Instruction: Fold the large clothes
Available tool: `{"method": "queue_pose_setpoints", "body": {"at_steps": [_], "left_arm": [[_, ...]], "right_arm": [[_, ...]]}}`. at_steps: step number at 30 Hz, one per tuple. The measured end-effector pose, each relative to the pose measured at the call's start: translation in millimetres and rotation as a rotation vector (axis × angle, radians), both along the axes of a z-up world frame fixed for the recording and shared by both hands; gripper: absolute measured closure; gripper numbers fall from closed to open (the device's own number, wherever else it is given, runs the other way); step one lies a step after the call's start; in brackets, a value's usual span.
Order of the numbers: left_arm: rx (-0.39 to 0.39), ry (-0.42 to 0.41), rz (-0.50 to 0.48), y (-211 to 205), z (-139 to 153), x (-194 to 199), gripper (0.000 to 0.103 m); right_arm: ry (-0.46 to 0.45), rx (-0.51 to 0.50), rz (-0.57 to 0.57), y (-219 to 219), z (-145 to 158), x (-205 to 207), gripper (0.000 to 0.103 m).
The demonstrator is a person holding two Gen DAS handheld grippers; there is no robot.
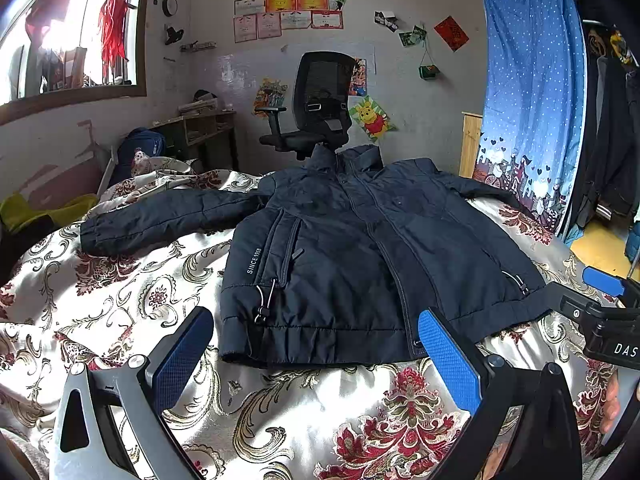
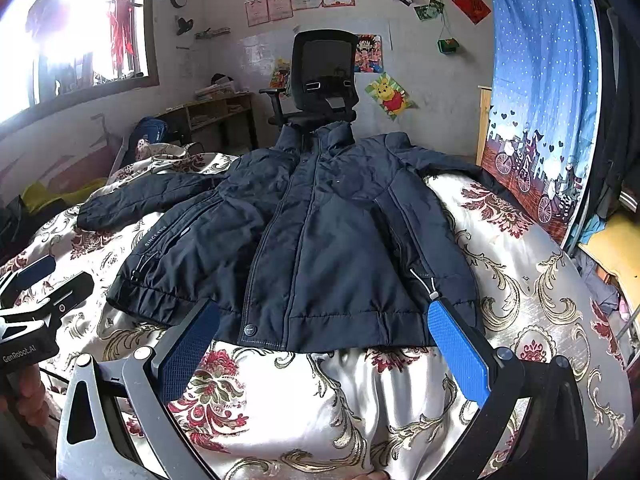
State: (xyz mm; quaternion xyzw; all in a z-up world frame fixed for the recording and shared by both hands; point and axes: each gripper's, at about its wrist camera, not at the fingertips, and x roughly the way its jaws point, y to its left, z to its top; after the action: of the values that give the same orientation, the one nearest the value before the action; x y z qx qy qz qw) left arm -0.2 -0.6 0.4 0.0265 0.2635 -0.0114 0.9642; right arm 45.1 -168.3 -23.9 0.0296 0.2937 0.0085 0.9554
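A bed covered by a cream satin bedspread with red and gold floral scrollwork (image 1: pixel 120 312) (image 2: pixel 520 280) fills the lower part of both views. On it, front side up, a dark navy padded jacket (image 1: pixel 340 260) (image 2: pixel 320 248) is spread flat — closed down the front, collar toward the far wall, hem toward the cameras. One sleeve (image 1: pixel 160 224) (image 2: pixel 136 200) is stretched out sideways across the bedspread; the other runs toward the blue dotted curtain (image 1: pixel 532 112) (image 2: pixel 544 80) and is partly lost over the bed's edge. Behind the collar a black mesh office chair (image 1: pixel 316 108) (image 2: pixel 320 76) is seen against the wall. The left gripper (image 1: pixel 316 356) (image 2: pixel 36 280) is held just short of the hem, its blue-padded fingers spread wide with nothing between them. The right gripper (image 2: pixel 324 344) (image 1: pixel 600 292) is likewise held near the hem's other half, jaws wide apart and holding nothing — one blue pad (image 2: pixel 456 348) overlaps the hem corner in its own view, though contact cannot be judged
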Motion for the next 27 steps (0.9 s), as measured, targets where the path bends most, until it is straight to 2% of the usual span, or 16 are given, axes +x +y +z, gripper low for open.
{"method": "queue_pose_setpoints", "body": {"at_steps": [9,16,21,27], "left_arm": [[0.002,0.010,0.002,-3.3,-0.2,0.1,0.000],[-0.013,0.043,0.007,-3.0,-2.6,7.3,0.000],[0.013,0.048,0.047,3.5,8.6,21.5,0.000],[0.050,0.030,0.084,4.3,44.4,44.9,0.000]], "right_arm": [[0.015,-0.004,-0.009,7.0,-7.9,-1.9,0.001],[0.061,-0.096,-0.082,9.4,-6.2,7.2,0.001],[0.065,-0.150,-0.095,12.3,6.1,13.7,0.001],[0.037,-0.236,-0.089,16.9,28.0,32.6,0.001]]}}
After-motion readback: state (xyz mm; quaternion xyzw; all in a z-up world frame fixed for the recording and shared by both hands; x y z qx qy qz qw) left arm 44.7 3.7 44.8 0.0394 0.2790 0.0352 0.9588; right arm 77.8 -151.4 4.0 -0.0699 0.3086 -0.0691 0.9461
